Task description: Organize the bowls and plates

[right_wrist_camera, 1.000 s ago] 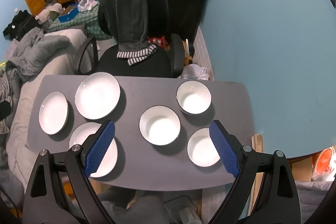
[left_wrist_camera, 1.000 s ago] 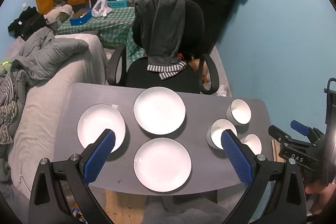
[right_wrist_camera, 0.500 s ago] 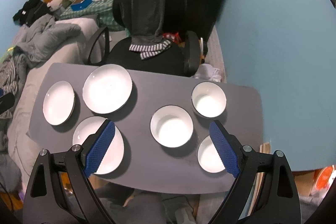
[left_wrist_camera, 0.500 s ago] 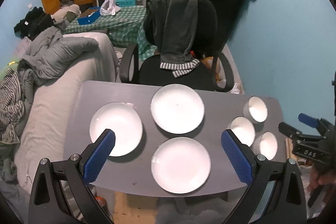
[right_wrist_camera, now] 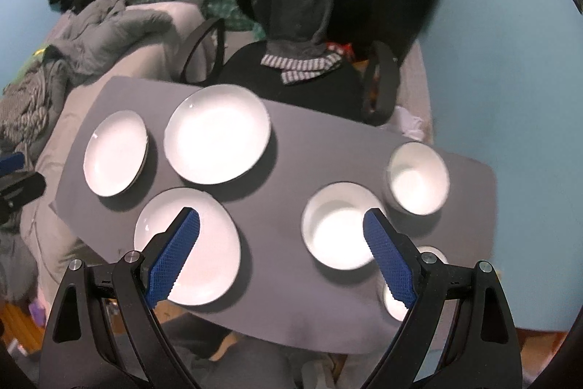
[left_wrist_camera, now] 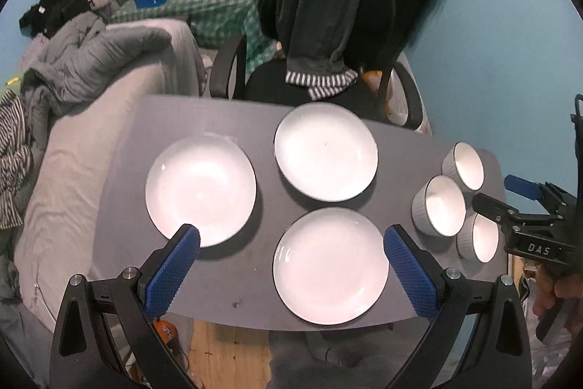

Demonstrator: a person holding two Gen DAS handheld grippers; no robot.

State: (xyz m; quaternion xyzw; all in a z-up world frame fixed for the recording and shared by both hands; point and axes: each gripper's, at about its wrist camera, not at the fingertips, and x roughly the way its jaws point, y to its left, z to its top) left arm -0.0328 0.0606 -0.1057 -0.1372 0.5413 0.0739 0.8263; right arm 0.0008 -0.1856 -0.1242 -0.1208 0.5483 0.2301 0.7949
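Three plates [left_wrist_camera: 331,265] and three bowls [left_wrist_camera: 439,205] sit unstacked on the worktop [left_wrist_camera: 255,192] — nothing's picked up yet. Left claw [left_wrist_camera: 291,265] and right claw [right_wrist_camera: 282,256] both hang wide open and empty, so I'd guess the next move is dropping onto a rim.

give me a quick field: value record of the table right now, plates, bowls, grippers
plates: three white, near plate, far plate, left plate, all flat and apart
bowls: three white, middle bowl, far bowl, near bowl, clustered at the right end
table: grey
left gripper: open, empty
right gripper: open, empty
stacked: nothing yet
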